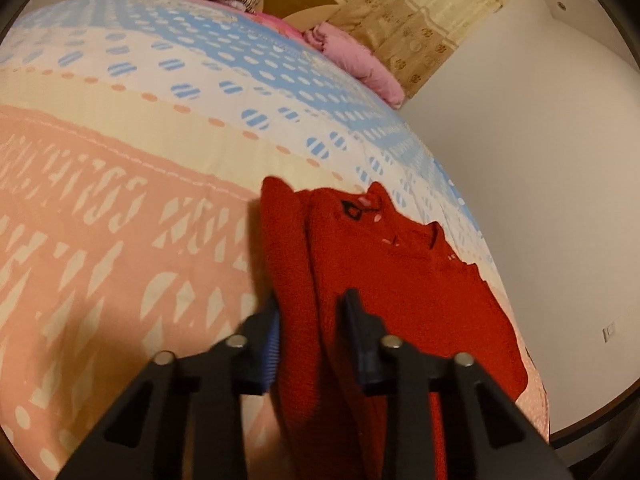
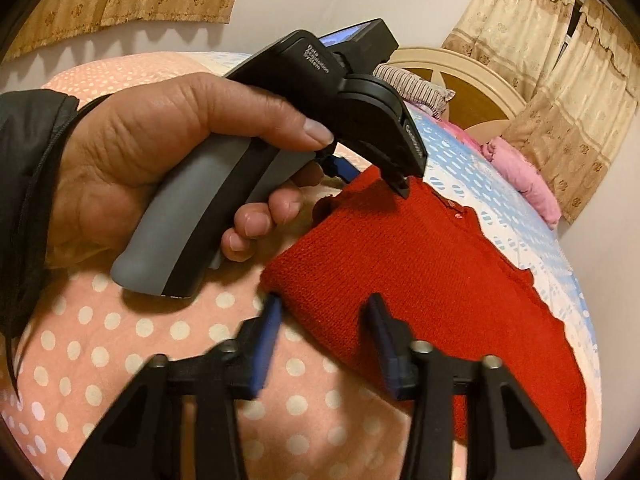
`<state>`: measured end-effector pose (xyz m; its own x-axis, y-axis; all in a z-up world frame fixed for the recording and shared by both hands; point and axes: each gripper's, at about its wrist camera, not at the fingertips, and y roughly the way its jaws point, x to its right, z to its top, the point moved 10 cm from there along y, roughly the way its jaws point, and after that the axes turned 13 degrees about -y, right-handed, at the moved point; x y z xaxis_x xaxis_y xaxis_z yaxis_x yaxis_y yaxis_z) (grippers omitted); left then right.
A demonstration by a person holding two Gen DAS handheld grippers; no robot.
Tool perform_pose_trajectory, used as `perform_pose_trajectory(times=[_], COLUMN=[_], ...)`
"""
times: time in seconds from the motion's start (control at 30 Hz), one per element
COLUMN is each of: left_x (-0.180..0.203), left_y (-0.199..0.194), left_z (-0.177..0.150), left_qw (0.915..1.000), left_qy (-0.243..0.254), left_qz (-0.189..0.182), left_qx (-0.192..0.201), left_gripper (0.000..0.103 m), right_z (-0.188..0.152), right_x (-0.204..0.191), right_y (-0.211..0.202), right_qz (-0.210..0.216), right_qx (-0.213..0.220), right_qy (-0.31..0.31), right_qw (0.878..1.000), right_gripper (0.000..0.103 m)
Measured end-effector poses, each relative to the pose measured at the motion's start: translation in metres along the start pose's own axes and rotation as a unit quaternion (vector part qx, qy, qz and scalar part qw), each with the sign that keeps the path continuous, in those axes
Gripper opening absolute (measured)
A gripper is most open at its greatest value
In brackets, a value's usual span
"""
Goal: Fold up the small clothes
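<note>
A small red knitted sweater [image 2: 420,280] lies on a bed [image 1: 120,200] whose cover has pink, cream and blue patterned bands. The sweater sits near the bed's edge, collar toward the far side, and looks partly folded, one side lapped over. In the left wrist view, the left gripper [image 1: 314,312] has its blue-padded fingers [image 1: 272,344] narrowed on either side of a raised fold of the sweater; whether the pads press it cannot be told. In the right wrist view, the right gripper [image 2: 324,308] straddles the sweater's near edge, fingers partly closed, contact unclear. A person's left hand [image 2: 168,152], in a dark sleeve [image 2: 28,184], holds the other gripper's grey handle.
</note>
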<state>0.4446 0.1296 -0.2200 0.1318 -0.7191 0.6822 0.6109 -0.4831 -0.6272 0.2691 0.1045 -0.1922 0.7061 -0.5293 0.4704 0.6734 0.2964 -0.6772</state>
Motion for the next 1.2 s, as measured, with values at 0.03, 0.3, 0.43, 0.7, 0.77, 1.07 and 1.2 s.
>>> perform_pose_trajectory(times=[0.03, 0.3, 0.43, 0.7, 0.77, 1.07, 1.2], left_x=[0.000, 0.003, 0.004, 0.004, 0.008, 0.050, 0.076], left_y=[0.001, 0.001, 0.000, -0.003, -0.006, -0.018, -0.018], left_z=[0.000, 0.000, 0.001, 0.001, 0.002, 0.001, -0.002], left_qw=[1.0000, 1.0000, 0.9999, 0.9993, 0.9989, 0.9984, 0.9985], left_qy=[0.000, -0.003, -0.009, -0.037, -0.044, -0.035, -0.017], left_qz=[0.001, 0.003, 0.005, -0.006, -0.013, -0.044, -0.053], left_qx=[-0.001, -0.004, -0.007, -0.003, -0.001, 0.007, 0.006], left_gripper=[0.024, 0.015, 0.015, 0.013, 0.013, 0.013, 0.013], right_z=[-0.001, -0.001, -0.001, -0.003, -0.004, -0.016, -0.025], right_x=[0.001, 0.010, 0.017, 0.028, 0.031, 0.056, 0.070], right_y=[0.000, -0.004, -0.006, -0.011, -0.014, -0.028, -0.033], right_qz=[0.003, 0.031, 0.045, 0.070, 0.078, 0.085, 0.083], right_qx=[0.000, 0.022, 0.033, 0.054, 0.060, 0.083, 0.089], right_qy=[0.004, 0.043, 0.067, 0.115, 0.129, 0.179, 0.198], right_qw=[1.000, 0.998, 0.996, 0.989, 0.987, 0.977, 0.973], right_gripper=[0.023, 0.009, 0.008, 0.008, 0.008, 0.007, 0.007])
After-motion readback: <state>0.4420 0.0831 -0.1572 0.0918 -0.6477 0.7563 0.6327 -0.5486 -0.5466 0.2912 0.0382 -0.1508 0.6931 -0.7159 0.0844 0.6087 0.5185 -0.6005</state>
